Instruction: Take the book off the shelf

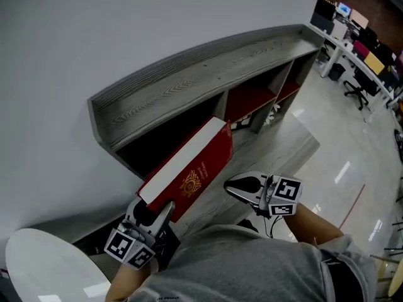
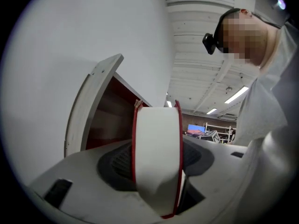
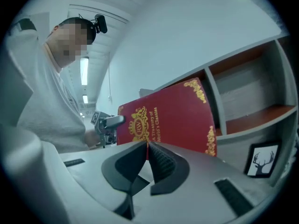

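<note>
A thick red book (image 1: pixel 189 168) with gold print and white page edges hangs tilted in front of the grey wooden shelf (image 1: pixel 208 68), outside its dark left compartment. My left gripper (image 1: pixel 154 209) is shut on the book's near lower end; in the left gripper view both pads press on the covers of the book (image 2: pixel 156 157). To the book's right my right gripper (image 1: pixel 236 186) is shut and holds nothing. In the right gripper view its jaws (image 3: pixel 147 153) face the front cover (image 3: pixel 168 115), and the left gripper (image 3: pixel 106 125) shows at the book's left edge.
The shelf has red-backed compartments to the right (image 1: pixel 252 99), with a small framed deer picture (image 3: pixel 262 158) standing below. A white round table (image 1: pixel 44 263) sits at the lower left. Office desks and chairs (image 1: pixel 359 49) stand far right across a glossy floor.
</note>
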Available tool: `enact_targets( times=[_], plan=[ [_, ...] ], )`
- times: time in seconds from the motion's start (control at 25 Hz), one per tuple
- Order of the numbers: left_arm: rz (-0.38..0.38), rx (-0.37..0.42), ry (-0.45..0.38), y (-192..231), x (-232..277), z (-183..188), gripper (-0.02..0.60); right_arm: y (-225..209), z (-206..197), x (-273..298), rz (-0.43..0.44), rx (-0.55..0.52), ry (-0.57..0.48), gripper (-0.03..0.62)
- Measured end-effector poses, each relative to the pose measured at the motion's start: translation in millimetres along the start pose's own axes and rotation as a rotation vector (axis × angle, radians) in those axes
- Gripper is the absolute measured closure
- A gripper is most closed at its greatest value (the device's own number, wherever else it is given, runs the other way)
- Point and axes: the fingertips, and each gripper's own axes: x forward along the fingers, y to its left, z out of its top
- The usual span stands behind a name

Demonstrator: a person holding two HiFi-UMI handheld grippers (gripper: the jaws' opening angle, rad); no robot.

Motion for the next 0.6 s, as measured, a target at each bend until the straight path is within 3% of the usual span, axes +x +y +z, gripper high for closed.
enact_targets(
  times=[0.24, 0.6],
  plan=[
    [-0.128, -0.083, 0.035, -24.4, 30.5, -19.0, 0.314, -14.9, 7.8, -53.0, -0.132, 0.01, -0.092, 0.559],
    [-0.34, -0.119, 0.096, -88.5, 142.5, -54.7, 0.314, -54.1, -1.9, -183.3, -0.427, -0.017, -0.149, 0.559]
  ],
)
